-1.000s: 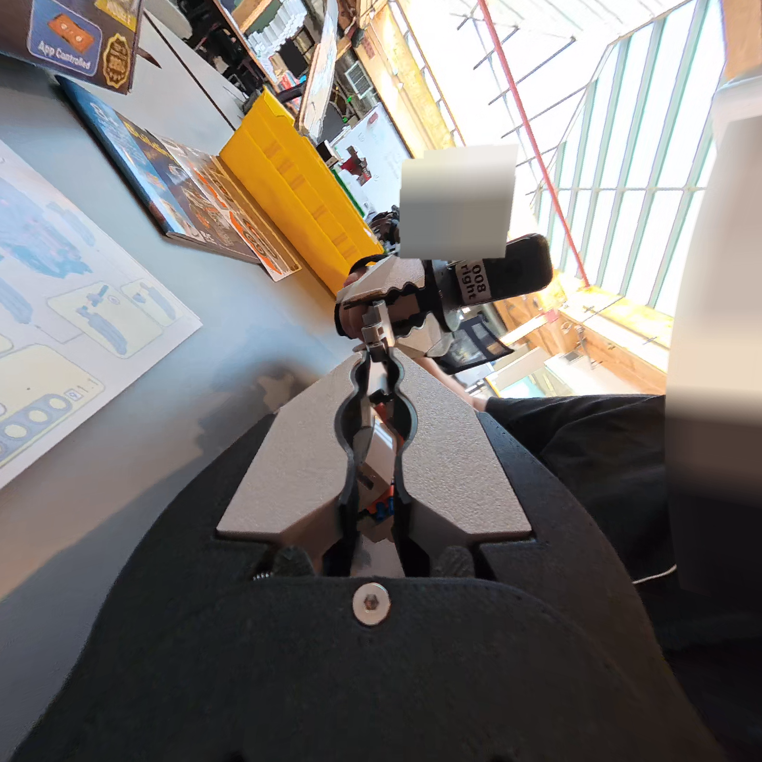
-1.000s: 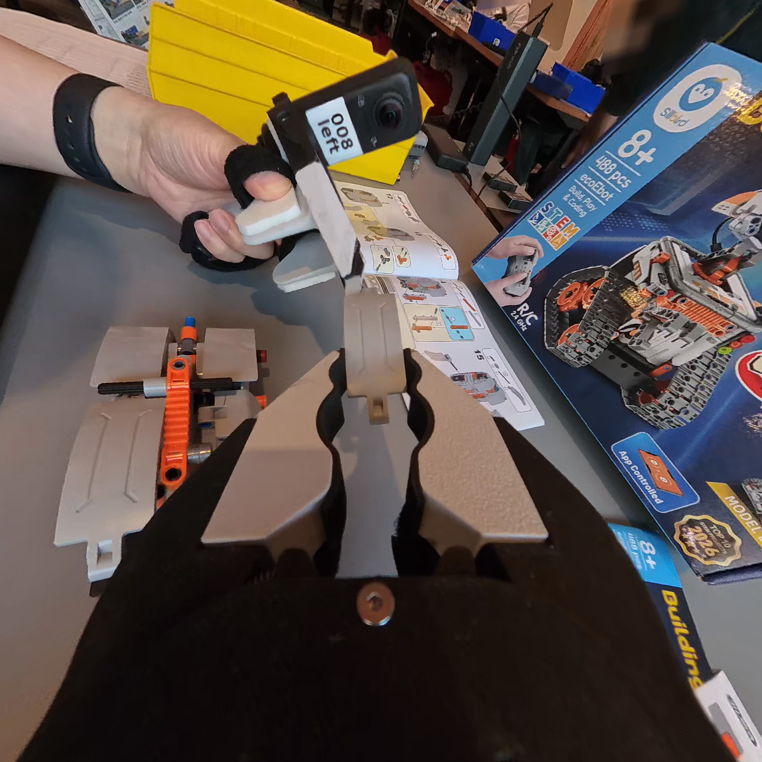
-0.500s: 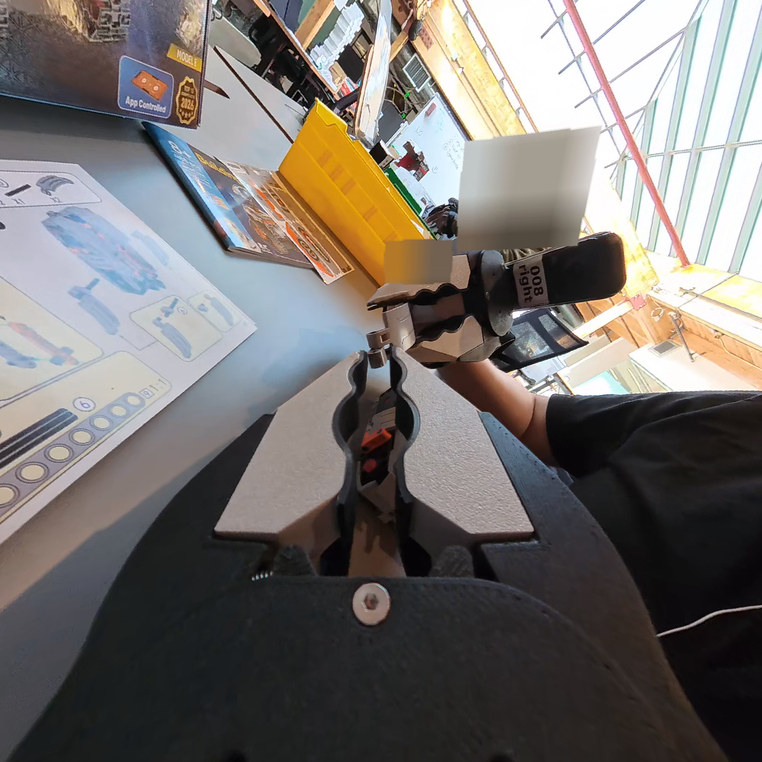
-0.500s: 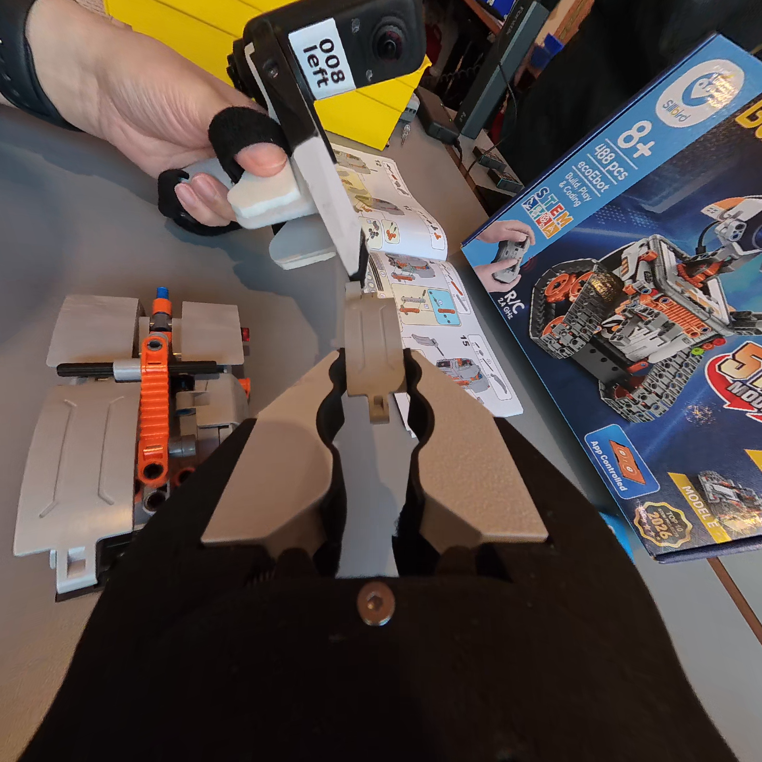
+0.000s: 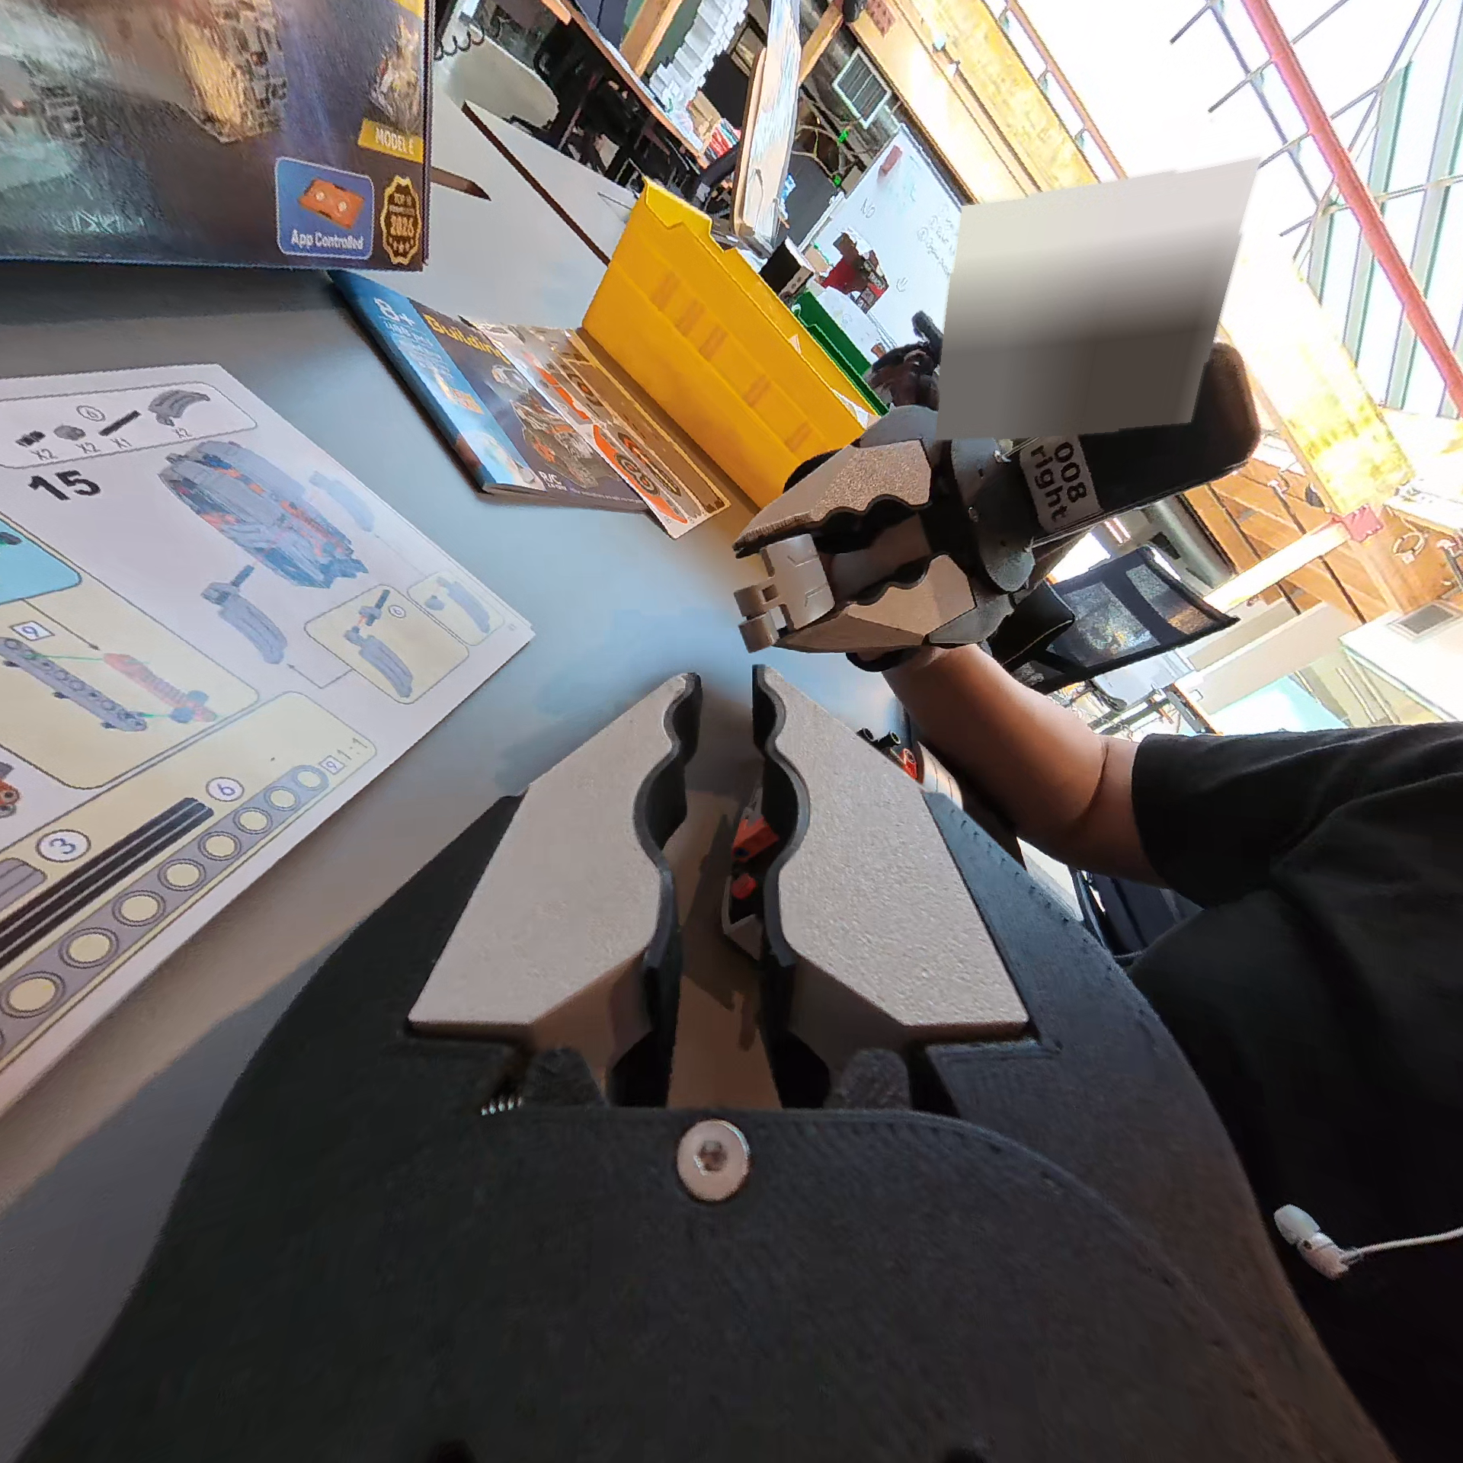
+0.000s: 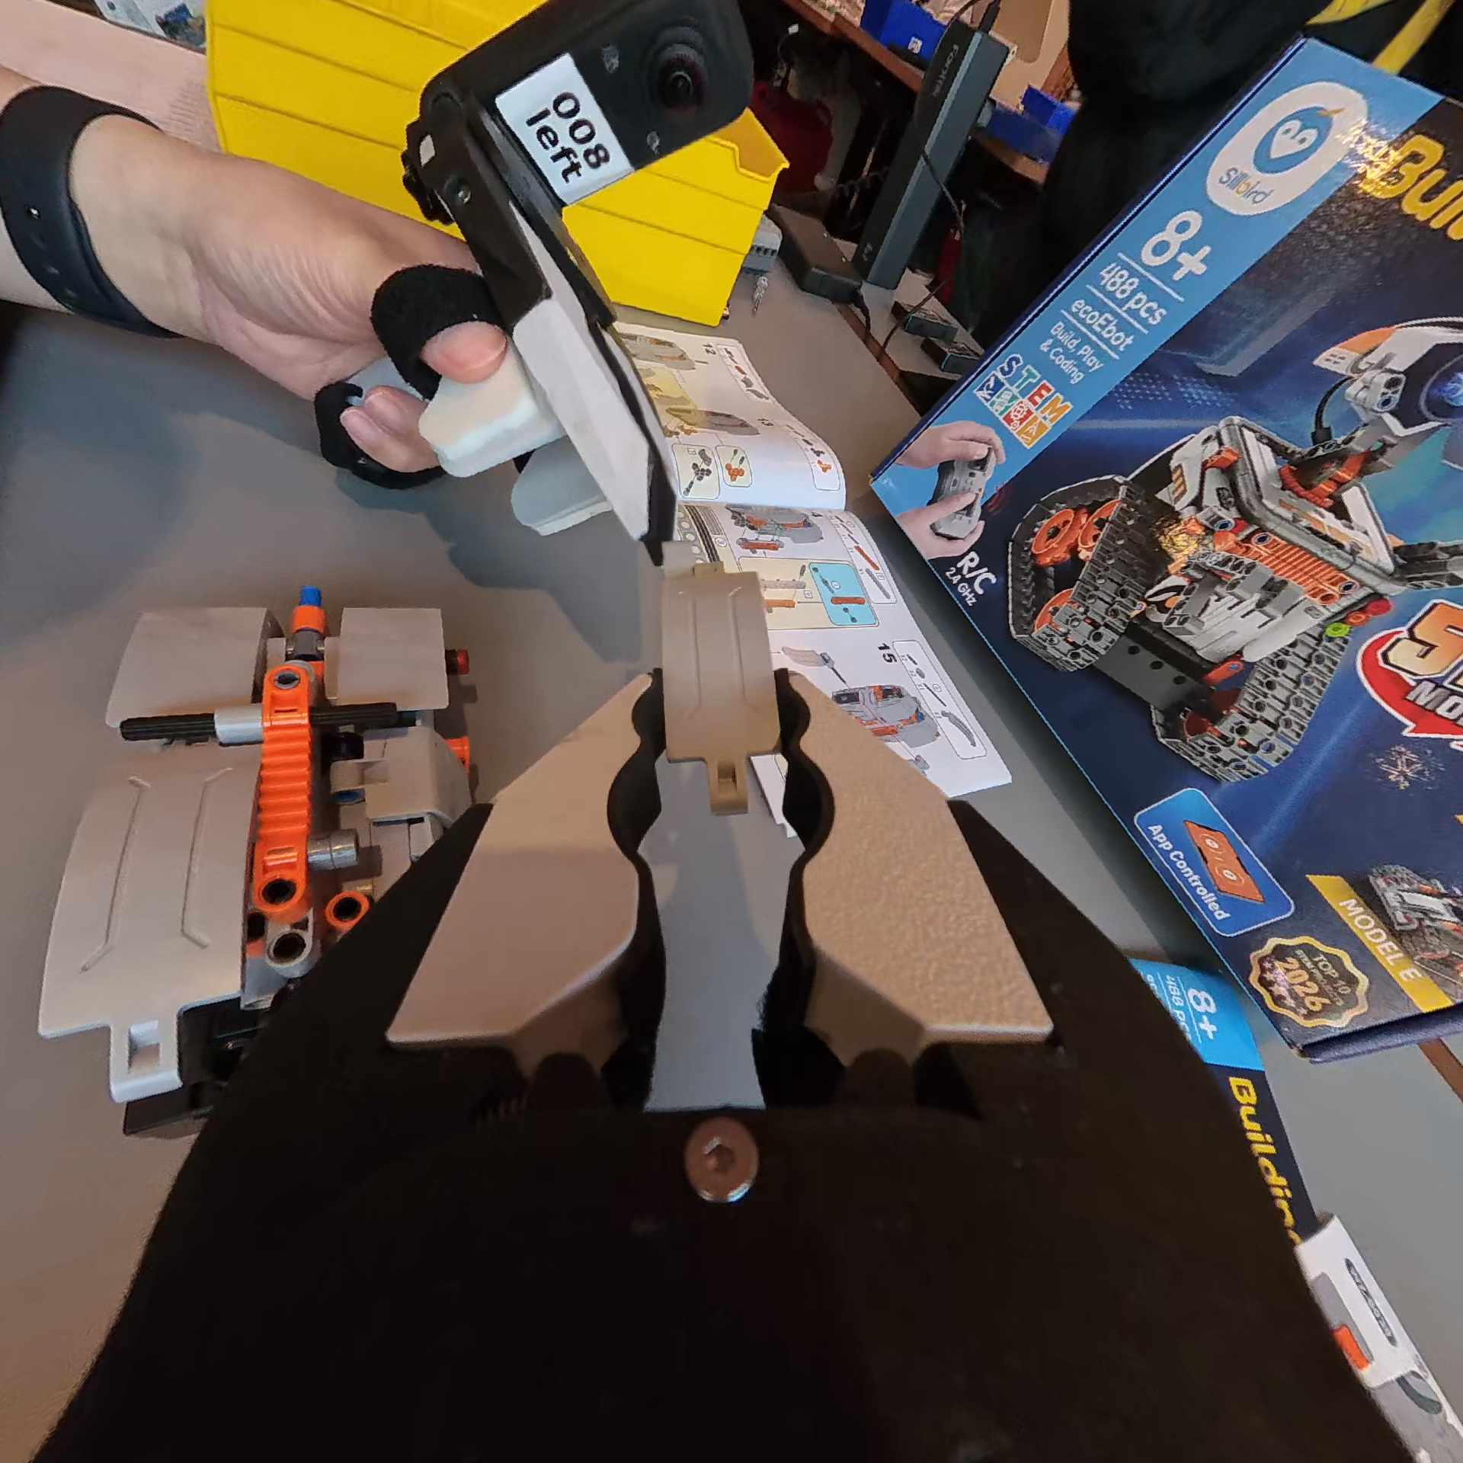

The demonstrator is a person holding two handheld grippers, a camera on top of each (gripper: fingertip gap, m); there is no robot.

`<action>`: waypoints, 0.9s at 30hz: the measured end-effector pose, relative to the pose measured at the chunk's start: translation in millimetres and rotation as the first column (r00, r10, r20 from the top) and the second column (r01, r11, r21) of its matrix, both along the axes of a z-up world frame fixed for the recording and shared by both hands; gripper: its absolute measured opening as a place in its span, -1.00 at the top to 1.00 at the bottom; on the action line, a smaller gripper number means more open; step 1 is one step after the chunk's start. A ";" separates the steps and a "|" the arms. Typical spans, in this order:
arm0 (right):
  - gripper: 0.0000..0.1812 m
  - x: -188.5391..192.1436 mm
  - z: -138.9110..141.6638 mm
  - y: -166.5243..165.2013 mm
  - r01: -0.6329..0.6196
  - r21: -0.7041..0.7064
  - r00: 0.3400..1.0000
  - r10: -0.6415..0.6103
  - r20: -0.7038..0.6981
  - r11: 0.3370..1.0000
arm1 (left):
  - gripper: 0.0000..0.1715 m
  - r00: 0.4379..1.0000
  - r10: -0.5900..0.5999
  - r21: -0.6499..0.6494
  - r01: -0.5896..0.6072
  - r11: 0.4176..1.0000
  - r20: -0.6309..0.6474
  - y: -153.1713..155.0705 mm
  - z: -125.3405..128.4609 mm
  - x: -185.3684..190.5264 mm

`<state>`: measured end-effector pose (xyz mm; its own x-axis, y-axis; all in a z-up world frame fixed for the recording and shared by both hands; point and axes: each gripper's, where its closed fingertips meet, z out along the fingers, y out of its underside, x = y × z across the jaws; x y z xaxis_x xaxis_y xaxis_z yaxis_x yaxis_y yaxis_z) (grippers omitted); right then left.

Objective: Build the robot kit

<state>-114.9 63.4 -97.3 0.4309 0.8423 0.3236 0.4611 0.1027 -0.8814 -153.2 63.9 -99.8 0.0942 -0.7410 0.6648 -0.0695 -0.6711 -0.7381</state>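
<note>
My right gripper (image 6: 716, 681) is shut on a grey curved panel piece (image 6: 712, 657) and holds it upright above the table. In the left wrist view the right gripper (image 5: 760, 586) holds the panel (image 5: 784, 590) just beyond and to the right of my left gripper (image 5: 724, 685), not touching it. The left jaws stand narrowly apart and hold nothing. In the right wrist view the left gripper (image 6: 653, 546) has its tip just above the panel's top end. A partly built grey and orange model (image 6: 261, 792) lies on the table left of the right gripper.
An open instruction booklet (image 6: 831, 633) lies on the grey table beyond the grippers; it also shows in the left wrist view (image 5: 237, 594). A big blue kit box (image 6: 1227, 554) lies to the right, a yellow bin (image 6: 633, 214) at the back, and a second booklet (image 5: 514, 412) near the bin.
The left gripper, which was closed around the panel's end pin, has let go and drawn back. The right gripper still holds the panel and has swung aside.
</note>
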 end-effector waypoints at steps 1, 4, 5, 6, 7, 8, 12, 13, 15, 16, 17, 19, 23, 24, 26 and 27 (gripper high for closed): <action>0.72 -0.4 -0.8 0.1 0.001 -0.002 1.000 -0.001 0.002 1.000 | 0.87 1.000 0.000 0.002 0.000 1.000 0.004 0.0 1.0 -0.3; 0.72 -2.8 -3.9 -1.0 -0.006 0.006 1.000 0.006 0.025 1.000 | 0.86 1.000 0.003 -0.001 -0.003 1.000 -0.003 0.0 0.4 0.0; 0.72 -3.6 -4.7 -1.4 -0.007 0.013 0.999 0.006 0.035 1.000 | 0.86 1.000 0.002 -0.002 -0.002 1.000 -0.008 -0.3 -0.5 0.5; 0.72 -4.4 -5.2 -1.9 -0.009 0.019 0.999 0.008 0.043 1.000 | 0.86 1.000 -0.002 -0.005 0.002 1.000 -0.012 -1.2 -1.5 1.4; 0.72 -5.2 -6.1 -2.4 -0.011 0.022 0.999 0.010 0.051 1.000 | 0.85 1.000 -0.008 -0.007 0.008 1.000 -0.014 -2.2 -2.4 2.4; 0.72 -5.9 -7.0 -2.9 -0.013 0.026 0.998 0.012 0.062 1.000 | 0.85 1.000 -0.011 -0.008 0.011 1.000 -0.017 -3.1 -3.2 3.4; 0.72 -8.3 -8.5 -4.4 -0.020 0.046 0.996 0.016 0.087 0.999 | 0.85 0.999 -0.023 -0.008 0.023 1.000 -0.048 -6.4 -9.1 6.6; 0.72 -8.9 -9.1 -4.8 -0.022 0.047 0.996 0.018 0.093 0.999 | 0.85 0.999 -0.025 -0.006 0.025 1.000 -0.047 -7.0 -9.3 7.3; 0.72 -9.9 -10.7 -5.2 -0.024 0.051 0.994 0.018 0.103 0.998 | 0.90 0.999 -0.021 -0.002 0.021 1.000 -0.048 -7.3 -9.9 8.2; 0.72 -9.8 -11.4 -5.0 -0.023 0.054 0.994 0.017 0.110 0.998 | 0.90 0.998 -0.016 0.000 0.016 1.000 -0.052 -7.0 -10.8 8.4; 0.72 -9.6 -11.9 -5.0 -0.023 0.057 0.993 0.017 0.117 0.998 | 0.90 0.998 -0.016 0.000 0.016 1.000 -0.055 -7.1 -11.4 8.5; 0.72 -9.4 -13.2 -5.2 -0.024 0.062 0.992 0.016 0.129 0.998 | 0.91 0.998 -0.016 0.000 0.016 1.000 -0.061 -7.3 -12.1 8.4; 0.72 -10.2 -13.8 -5.7 -0.027 0.074 0.990 0.017 0.139 0.997 | 0.91 0.998 -0.020 -0.002 0.020 1.000 -0.068 -7.9 -12.3 7.5; 0.72 -10.6 -13.3 -6.0 -0.030 0.079 0.990 0.018 0.138 0.996 | 0.92 0.998 -0.020 -0.003 0.020 1.000 -0.062 -7.8 -11.6 7.3; 0.72 -11.2 -12.0 -7.8 -0.044 0.086 0.990 0.032 0.137 0.995 | 0.92 0.999 -0.026 -0.001 0.026 1.000 -0.045 -8.3 -8.7 7.0; 0.72 -11.3 -12.2 -9.1 -0.053 0.077 0.990 0.042 0.134 0.996 | 0.92 0.999 -0.030 0.011 0.030 0.999 -0.039 -8.4 -6.8 6.8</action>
<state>-126.2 54.3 -109.5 0.3399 0.8300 0.4423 0.5658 0.1952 -0.8011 -146.4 55.4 -106.6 0.0973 -0.7516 0.6524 -0.1182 -0.6596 -0.7423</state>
